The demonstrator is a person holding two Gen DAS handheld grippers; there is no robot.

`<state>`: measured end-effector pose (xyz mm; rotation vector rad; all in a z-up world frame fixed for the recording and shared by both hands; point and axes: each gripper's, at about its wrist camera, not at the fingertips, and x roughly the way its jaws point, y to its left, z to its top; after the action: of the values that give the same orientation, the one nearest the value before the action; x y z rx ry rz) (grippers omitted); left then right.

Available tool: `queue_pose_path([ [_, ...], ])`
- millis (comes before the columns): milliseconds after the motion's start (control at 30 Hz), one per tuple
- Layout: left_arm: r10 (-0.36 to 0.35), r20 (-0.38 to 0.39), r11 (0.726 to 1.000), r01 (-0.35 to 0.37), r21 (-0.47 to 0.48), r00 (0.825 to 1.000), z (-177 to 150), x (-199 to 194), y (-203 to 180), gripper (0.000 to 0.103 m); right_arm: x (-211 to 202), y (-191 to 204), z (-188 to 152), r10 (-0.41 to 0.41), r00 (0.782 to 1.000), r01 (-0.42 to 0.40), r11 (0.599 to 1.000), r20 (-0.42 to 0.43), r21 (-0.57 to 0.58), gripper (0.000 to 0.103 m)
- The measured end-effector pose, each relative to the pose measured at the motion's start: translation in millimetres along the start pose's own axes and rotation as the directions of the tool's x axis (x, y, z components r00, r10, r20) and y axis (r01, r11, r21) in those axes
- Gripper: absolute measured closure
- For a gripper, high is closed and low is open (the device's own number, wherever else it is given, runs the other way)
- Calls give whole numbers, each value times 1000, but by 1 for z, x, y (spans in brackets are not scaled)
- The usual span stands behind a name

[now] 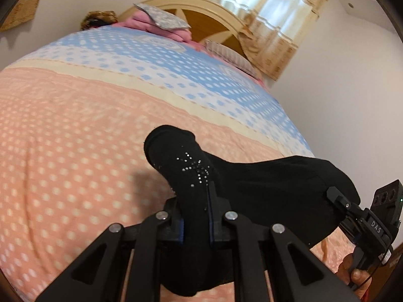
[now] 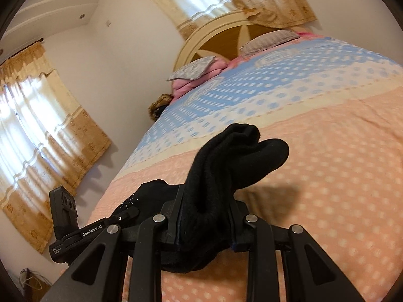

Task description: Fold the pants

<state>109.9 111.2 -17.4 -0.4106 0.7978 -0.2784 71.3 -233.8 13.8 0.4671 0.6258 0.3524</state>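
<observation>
The left gripper (image 1: pixel 195 201) is clamped on a bunch of the black pants (image 1: pixel 264 183), near a patch of small sparkling studs (image 1: pixel 195 167); the right gripper (image 2: pixel 204 216) is clamped on another bunch of the same cloth, which sticks up past its jaws. The pants hang between the two grippers, held just above the bed (image 1: pixel 75 125), whose cover is pink with pale dots near the grippers and blue farther off; pillows (image 2: pixel 194 71) lie by the headboard (image 2: pixel 214 35).

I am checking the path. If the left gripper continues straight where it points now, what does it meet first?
Probably the bedspread: the left gripper, shut on the black pants, points down toward its pink part. Depth is unclear.
</observation>
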Motion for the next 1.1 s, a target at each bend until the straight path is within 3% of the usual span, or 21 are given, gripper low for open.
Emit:
queue_pose_path([
  [533,87,16,995,-86,-48,996,28,-1,62,90,85,61,18,44,997,-50,994,-65,-95,75],
  [1100,162,70,987,-162,3,984,86,19,82,90,140,91,59,63,998,-67,982,-31,-174,75],
])
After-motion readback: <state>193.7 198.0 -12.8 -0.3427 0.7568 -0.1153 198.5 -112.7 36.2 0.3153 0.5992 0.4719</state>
